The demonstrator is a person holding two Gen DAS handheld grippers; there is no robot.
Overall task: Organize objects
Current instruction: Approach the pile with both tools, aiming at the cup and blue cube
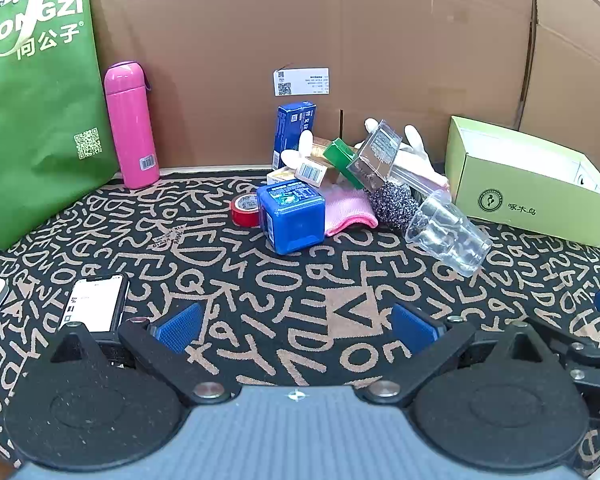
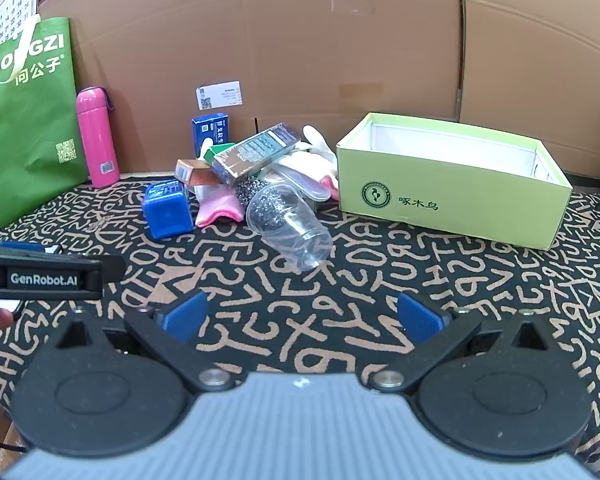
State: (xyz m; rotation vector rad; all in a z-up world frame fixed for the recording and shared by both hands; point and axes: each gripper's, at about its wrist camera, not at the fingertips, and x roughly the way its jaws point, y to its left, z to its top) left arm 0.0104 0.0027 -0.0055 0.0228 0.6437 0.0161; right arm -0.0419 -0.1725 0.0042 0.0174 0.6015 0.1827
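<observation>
Both tools sit low in their frames over the patterned tabletop, well short of the clutter. The left hand-held gripper is spread wide with nothing between its blue pads, and the right hand-held gripper is the same.

The heap at the middle of each view looks precarious. A clear plastic case leans on top of small cartons, and a clear plastic cup lies on its side at the pile's front edge. I'd guess pulling any lower piece, say the blue cube box, would topple the rest, and the cup could roll away or buckle under a hard squeeze.

The green box at the right stands open, and what shows of its white inside is bare. The green bag at the upper left hides its contents.
</observation>
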